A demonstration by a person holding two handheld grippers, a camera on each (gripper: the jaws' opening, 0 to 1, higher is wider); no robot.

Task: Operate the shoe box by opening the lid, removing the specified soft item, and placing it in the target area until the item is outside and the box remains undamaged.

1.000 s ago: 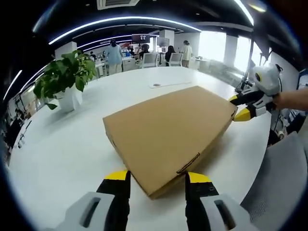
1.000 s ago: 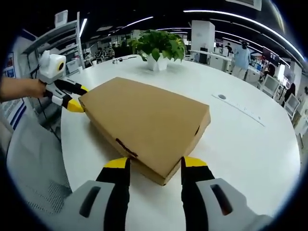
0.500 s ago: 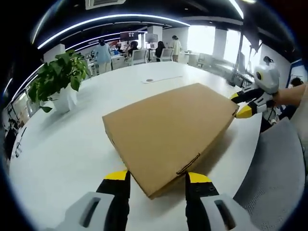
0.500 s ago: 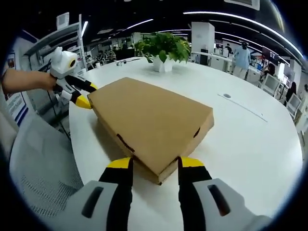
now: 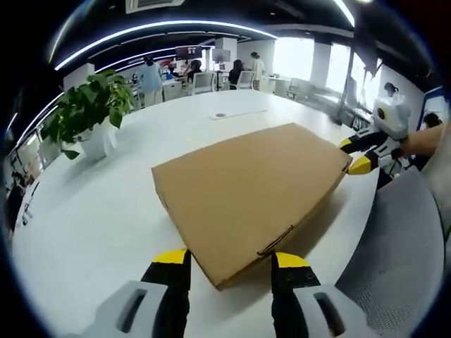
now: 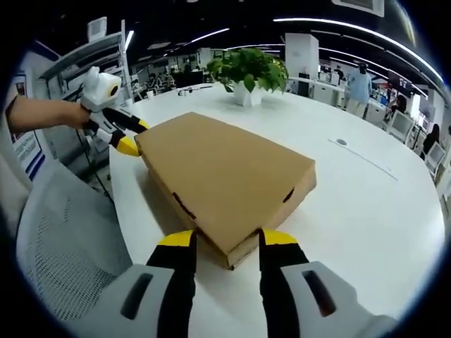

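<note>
A flat brown cardboard shoe box (image 5: 246,186) lies with its lid down on the white table (image 5: 91,225). One corner of it sits between the spread jaws of my left gripper (image 5: 230,262), which is open. The opposite corner of the box (image 6: 225,176) sits between the jaws of my right gripper (image 6: 227,241), also open. In the left gripper view, the right gripper (image 5: 358,155) shows at the far corner, with one yellow tip above the lid edge and one below. The left gripper (image 6: 125,135) straddles its corner the same way in the right gripper view. The box's contents are hidden.
A potted green plant (image 5: 88,113) (image 6: 250,70) stands on the table beyond the box. A grey mesh chair (image 5: 405,260) (image 6: 63,246) is at the table's edge. A small round cover (image 6: 342,142) is set in the tabletop. People and desks fill the far background.
The right gripper's jaws stand a little closer together about the box corner. Both views have shifted slightly; the box lies where it was.
</note>
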